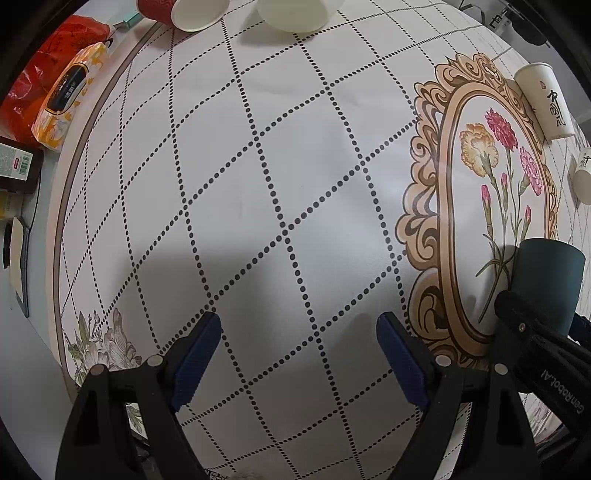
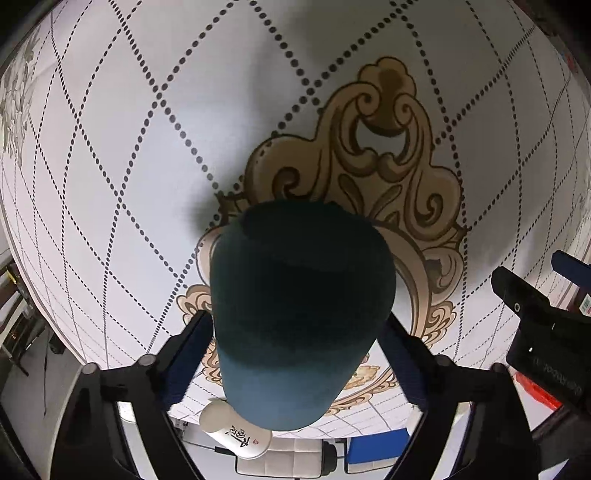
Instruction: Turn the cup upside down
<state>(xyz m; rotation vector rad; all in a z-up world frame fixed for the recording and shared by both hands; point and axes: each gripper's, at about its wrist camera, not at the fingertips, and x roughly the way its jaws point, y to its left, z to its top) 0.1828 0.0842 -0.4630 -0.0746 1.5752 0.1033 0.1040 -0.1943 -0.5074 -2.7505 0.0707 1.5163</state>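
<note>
A dark teal cup (image 2: 299,314) fills the middle of the right wrist view, held between the blue pads of my right gripper (image 2: 295,354), its closed base toward the camera and its mouth toward the table. It also shows in the left wrist view (image 1: 546,280) at the right edge, above the floral medallion (image 1: 495,206), with the right gripper's black body below it. My left gripper (image 1: 299,354) is open and empty, low over the dotted tablecloth.
White paper cups with black script stand at the right (image 1: 545,101) (image 1: 583,173). A red cup (image 1: 177,13) and a white bowl (image 1: 295,14) are at the far edge. A tissue pack (image 1: 68,96) and red bag (image 1: 40,70) lie far left. Another paper cup (image 2: 236,432) sits below the teal cup.
</note>
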